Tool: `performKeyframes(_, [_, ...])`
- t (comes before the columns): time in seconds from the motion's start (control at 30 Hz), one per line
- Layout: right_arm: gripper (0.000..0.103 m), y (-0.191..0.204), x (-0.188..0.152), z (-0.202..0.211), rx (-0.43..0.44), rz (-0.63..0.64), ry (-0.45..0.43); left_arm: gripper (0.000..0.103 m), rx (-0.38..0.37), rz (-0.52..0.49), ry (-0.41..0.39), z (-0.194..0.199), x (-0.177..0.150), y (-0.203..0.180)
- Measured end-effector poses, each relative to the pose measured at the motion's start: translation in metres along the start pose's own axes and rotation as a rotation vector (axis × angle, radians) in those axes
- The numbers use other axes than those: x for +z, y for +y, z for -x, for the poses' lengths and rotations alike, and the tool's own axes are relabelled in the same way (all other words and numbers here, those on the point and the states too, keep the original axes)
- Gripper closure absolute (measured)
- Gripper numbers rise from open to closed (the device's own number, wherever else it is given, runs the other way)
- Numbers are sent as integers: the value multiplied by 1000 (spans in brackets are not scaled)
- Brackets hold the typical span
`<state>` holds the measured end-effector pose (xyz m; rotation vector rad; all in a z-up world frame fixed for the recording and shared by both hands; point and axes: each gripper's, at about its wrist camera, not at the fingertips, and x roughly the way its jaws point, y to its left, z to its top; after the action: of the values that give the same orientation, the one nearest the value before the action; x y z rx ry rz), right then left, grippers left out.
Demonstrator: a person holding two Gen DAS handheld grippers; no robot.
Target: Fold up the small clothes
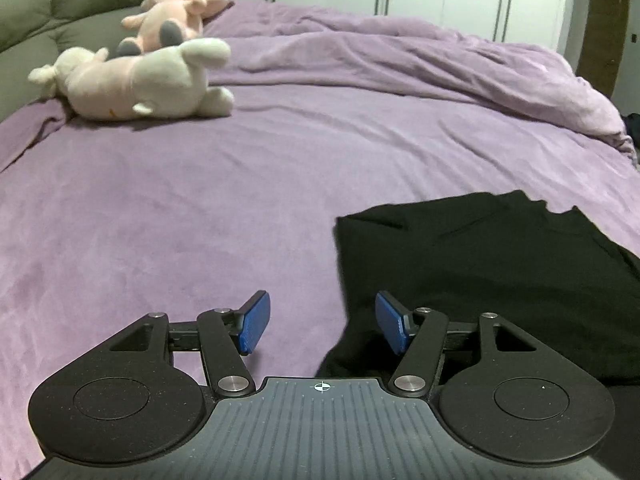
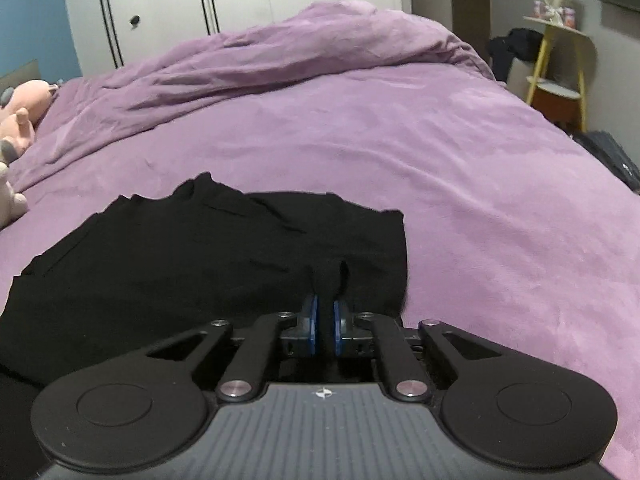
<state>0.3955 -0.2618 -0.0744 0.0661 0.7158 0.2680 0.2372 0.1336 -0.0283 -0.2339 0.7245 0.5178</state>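
Observation:
A black garment (image 1: 480, 272) lies partly folded on the purple bedspread (image 1: 200, 200), at the lower right of the left wrist view. My left gripper (image 1: 322, 320) stands open at the garment's left edge; its right blue pad (image 1: 390, 326) is over the cloth and the left pad over bare bedspread, nothing pinched. In the right wrist view the same black garment (image 2: 200, 264) fills the lower left. My right gripper (image 2: 325, 322) is shut on a raised pinch of its black fabric near the garment's right edge.
Two plush toys, one white (image 1: 136, 80) and one pink (image 1: 176, 20), lie at the far left by a grey headboard. A rumpled purple duvet (image 2: 280, 56) is heaped along the far side. White wardrobe doors stand behind; a yellow side table (image 2: 560, 68) stands at the right.

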Motion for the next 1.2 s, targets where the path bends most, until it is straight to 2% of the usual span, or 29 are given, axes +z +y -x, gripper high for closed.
performKeyframes(0.07, [102,-2,0,2,-105,14,-36,39,5,-1,-5,-3,0,2])
performKeyframes(0.13, [101,-9,0,-1,-173,-18,-29,39,-11,6,9,-7,2,0])
performKeyframes(0.2, [99,-14,0,-1,-171,-57,-18,39,-54,14,24,-10,3,-6])
performKeyframes(0.27, [97,-11,0,9,-159,-78,-53,39,-100,14,36,-14,2,-14])
performKeyframes(0.33, [89,0,-2,20,-80,-84,-80,39,-119,-9,50,-21,1,-28])
performKeyframes(0.37, [88,5,-2,22,-35,-72,-70,39,-122,-19,61,-23,-1,-33])
performKeyframes(0.43, [88,21,-7,19,71,-19,-6,39,-127,-43,102,-31,-5,-46])
performKeyframes(0.47, [88,29,-10,16,81,18,20,39,-126,-60,122,-35,-7,-51])
performKeyframes(0.53, [88,41,-21,7,28,135,72,38,-101,-104,139,-39,-12,-59])
performKeyframes(0.6, [88,41,-29,5,11,184,49,37,-79,-146,126,-39,-16,-66])
performKeyframes(0.73, [88,37,-30,5,-71,208,33,37,-62,-185,129,-38,-18,-70])
performKeyframes(0.83, [88,41,-27,10,-92,221,53,36,-60,-192,133,-37,-18,-67])
performKeyframes(0.97, [85,45,-27,30,-26,193,34,36,-51,-201,134,-36,-18,-69])
performKeyframes(1.07, [84,50,-37,24,-43,246,85,36,-42,-213,131,-35,-19,-72])
performKeyframes(1.2, [84,53,-38,20,-51,287,98,35,-42,-235,133,-34,-20,-72])
